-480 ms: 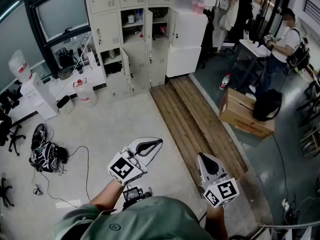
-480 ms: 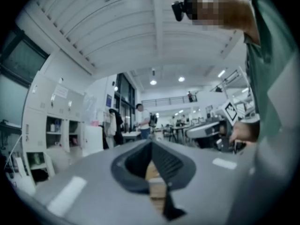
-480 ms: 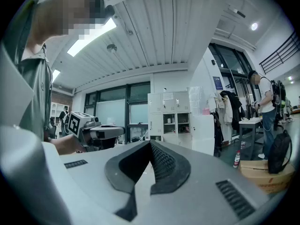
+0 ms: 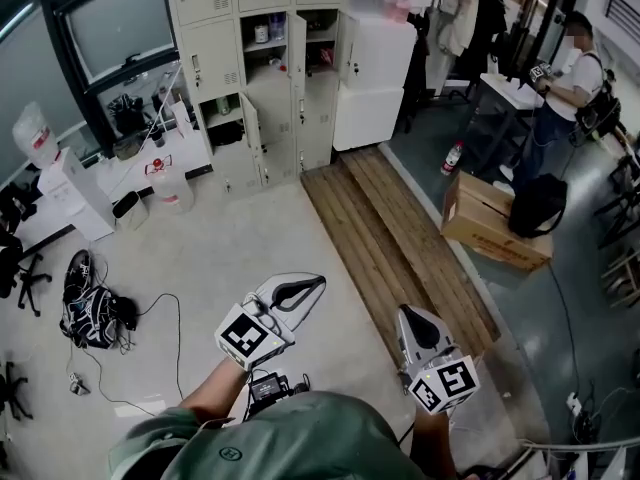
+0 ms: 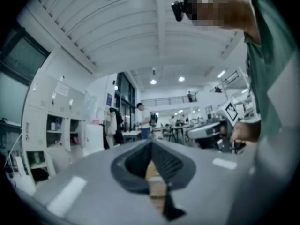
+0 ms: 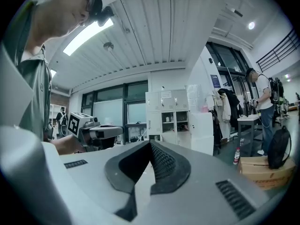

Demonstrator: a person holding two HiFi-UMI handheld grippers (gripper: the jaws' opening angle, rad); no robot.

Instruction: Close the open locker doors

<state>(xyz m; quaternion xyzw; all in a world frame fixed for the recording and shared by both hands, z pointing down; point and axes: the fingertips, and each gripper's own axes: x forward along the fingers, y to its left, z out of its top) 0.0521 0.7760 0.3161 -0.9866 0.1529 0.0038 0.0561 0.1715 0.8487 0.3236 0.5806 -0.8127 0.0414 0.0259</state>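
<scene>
Change since half a second ago is slight: both grippers hold the same spots low in the head view, and the room has barely shifted in frame. My left gripper (image 4: 320, 282) has its jaws clenched tip to tip on nothing; the right gripper (image 4: 403, 313) jaws are likewise pressed together, empty. The lockers (image 4: 215, 58) stand well apart from me at the far wall, an upper door (image 4: 297, 48) and a lower door (image 4: 249, 126) swung open. The pale floor (image 4: 230, 238) between is open. Wooden boards (image 4: 390, 238) run from the lockers toward my right gripper, a cardboard box (image 4: 485, 223) sits beyond their right edge, and a bag (image 4: 88, 303) with cables (image 4: 175, 338) lies off left
</scene>
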